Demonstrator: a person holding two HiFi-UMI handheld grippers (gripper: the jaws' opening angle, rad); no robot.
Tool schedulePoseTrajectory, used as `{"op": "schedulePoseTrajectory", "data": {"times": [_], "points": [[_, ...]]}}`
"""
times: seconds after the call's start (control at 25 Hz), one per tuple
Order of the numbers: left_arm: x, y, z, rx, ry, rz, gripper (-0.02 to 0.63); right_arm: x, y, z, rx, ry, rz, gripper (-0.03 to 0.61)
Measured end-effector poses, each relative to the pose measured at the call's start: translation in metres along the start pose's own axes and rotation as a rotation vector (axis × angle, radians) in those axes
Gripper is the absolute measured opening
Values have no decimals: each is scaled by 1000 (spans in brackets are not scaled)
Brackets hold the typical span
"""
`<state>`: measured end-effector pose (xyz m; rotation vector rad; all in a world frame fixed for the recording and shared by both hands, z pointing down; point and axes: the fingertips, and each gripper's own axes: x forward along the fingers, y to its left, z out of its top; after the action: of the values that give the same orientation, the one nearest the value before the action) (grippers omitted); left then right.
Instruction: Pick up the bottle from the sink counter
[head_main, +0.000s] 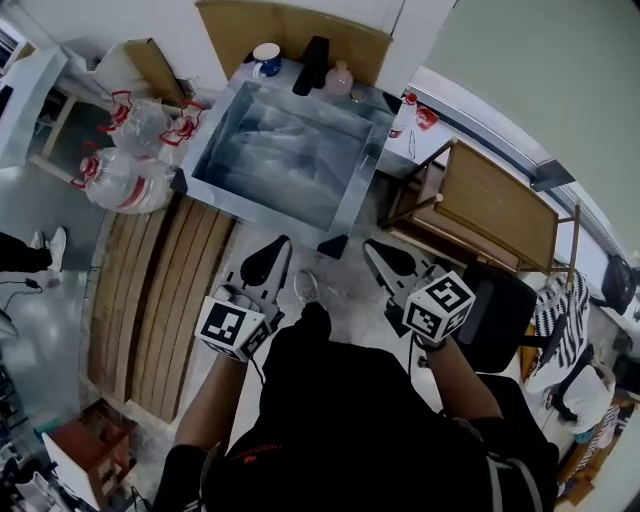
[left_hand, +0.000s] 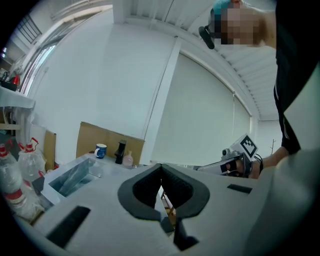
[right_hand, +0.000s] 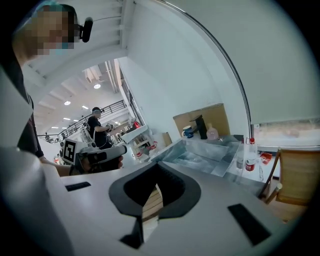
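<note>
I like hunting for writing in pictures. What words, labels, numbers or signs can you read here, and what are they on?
No word or number here can be read.
Left marker cube, right marker cube: black-and-white square patterns, no letters.
Bottle: red label, too small to read.
Water jugs: red-and-white tags, too blurred to read.
Mug: blue print, unreadable.

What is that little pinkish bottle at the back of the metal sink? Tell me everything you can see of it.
The small pale-pink bottle has a rounded, translucent-looking body that narrows to a short neck; it is probably plastic. It stands upright on the back ledge of the steel sink, close beside the black tap and in front of a brown cardboard sheet. Apart from the ledge, nothing visibly touches it.
</note>
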<state>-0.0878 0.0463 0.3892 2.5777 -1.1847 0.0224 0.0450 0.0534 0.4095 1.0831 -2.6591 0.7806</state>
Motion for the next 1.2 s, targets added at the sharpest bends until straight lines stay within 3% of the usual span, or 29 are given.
{"op": "schedulePoseTrajectory", "data": {"times": [0.24,0.6,1.2], "points": [[19,42,21,8,-8,-14,18,41,-12,29,-6,-15,-21,5],[36,75,24,-5,11,-9,18,78,-37,52,-5,-8,-39,5],[85,102,24,-34,40,104,18,131,-122,110,-76,-18,2,5]]}}
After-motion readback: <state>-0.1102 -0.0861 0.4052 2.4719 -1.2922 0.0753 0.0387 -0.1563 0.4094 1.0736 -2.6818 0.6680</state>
